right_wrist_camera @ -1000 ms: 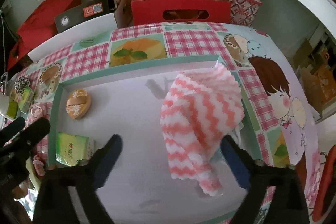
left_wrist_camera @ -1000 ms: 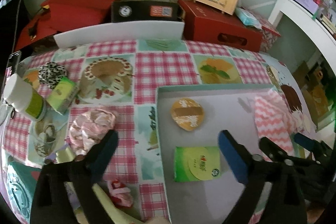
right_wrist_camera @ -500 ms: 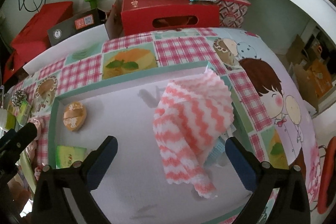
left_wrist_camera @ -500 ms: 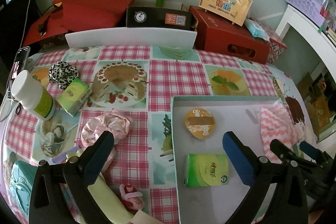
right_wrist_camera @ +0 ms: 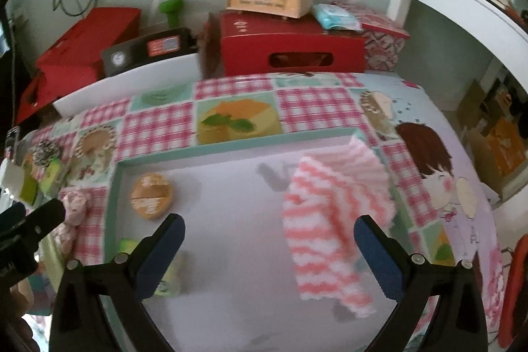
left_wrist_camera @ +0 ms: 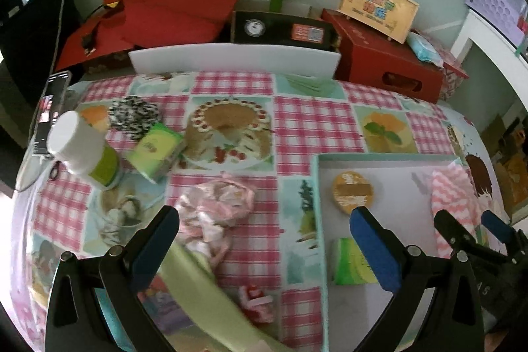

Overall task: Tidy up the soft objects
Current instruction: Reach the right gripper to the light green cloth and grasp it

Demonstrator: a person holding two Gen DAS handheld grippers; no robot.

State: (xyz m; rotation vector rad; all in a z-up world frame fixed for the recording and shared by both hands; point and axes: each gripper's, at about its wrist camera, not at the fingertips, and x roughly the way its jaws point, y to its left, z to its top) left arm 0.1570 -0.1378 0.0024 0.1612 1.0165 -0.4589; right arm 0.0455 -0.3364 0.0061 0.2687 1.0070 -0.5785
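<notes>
Left claw (left_wrist_camera: pixel 264 226) higher and farther left, above pink scrunchie (left_wrist_camera: pixel 216 207).

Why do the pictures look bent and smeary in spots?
Both views come through fisheye lenses, so the teal-rimmed white tray and the walls curve; in the right wrist view the pink-and-white zigzag cloth is smeared by motion; in the left wrist view the near pale green strip is blurred.
</notes>
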